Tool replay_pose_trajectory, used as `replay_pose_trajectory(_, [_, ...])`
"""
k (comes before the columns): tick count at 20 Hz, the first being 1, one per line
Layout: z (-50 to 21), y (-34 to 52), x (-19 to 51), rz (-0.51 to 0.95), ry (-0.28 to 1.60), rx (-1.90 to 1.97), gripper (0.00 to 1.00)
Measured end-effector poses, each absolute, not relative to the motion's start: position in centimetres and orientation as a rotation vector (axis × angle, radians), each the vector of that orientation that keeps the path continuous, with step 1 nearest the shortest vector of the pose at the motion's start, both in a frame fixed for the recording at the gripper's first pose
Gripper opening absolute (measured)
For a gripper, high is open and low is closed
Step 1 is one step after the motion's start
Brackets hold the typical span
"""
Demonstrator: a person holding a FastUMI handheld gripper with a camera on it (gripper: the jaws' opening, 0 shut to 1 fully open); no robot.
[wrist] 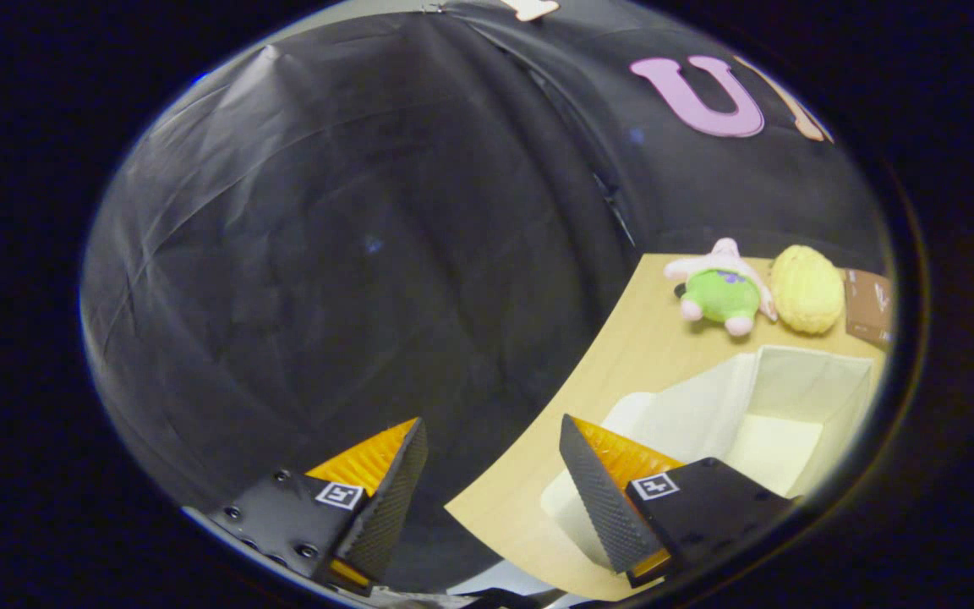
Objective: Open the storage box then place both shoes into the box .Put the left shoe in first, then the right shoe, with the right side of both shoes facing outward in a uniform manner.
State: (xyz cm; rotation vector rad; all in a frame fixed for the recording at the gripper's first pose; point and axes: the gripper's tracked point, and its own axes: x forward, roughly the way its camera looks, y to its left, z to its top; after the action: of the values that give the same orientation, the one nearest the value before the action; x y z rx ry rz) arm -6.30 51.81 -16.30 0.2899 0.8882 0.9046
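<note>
Here, in the gripper view, the claw [494,474] is released, its two ribbed fingers [593,499] spread wide with nothing between them. The left finger hangs over the black booth wall, off the bench; the right finger sits above the bench's near edge. The storage box [791,406], a cream fabric bin, stands open on the wooden bench [622,338] just ahead of and beyond the right finger, its pale floor bare as far as it shows. Its lid or front flap [664,423] seems to lie folded toward the claw, though the right finger covers part of it. Beyond the box, near the bench's far edge, lie a green and pink plush toy [719,292] and a yellow knitted ball [807,289], side by side. A brown cardboard item [867,306] next to them is cut off.
</note>
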Motion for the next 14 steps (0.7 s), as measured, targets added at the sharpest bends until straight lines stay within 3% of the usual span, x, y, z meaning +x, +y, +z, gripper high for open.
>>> replay_pose_trajectory(3, [-14.9, 49.1, -5.8, 0.908, 0.804, 0.253, 1.0])
replay_pose_trajectory(14, [-11.2, 34.9, -2.5, 0.805, 0.585, 0.135, 1.0])
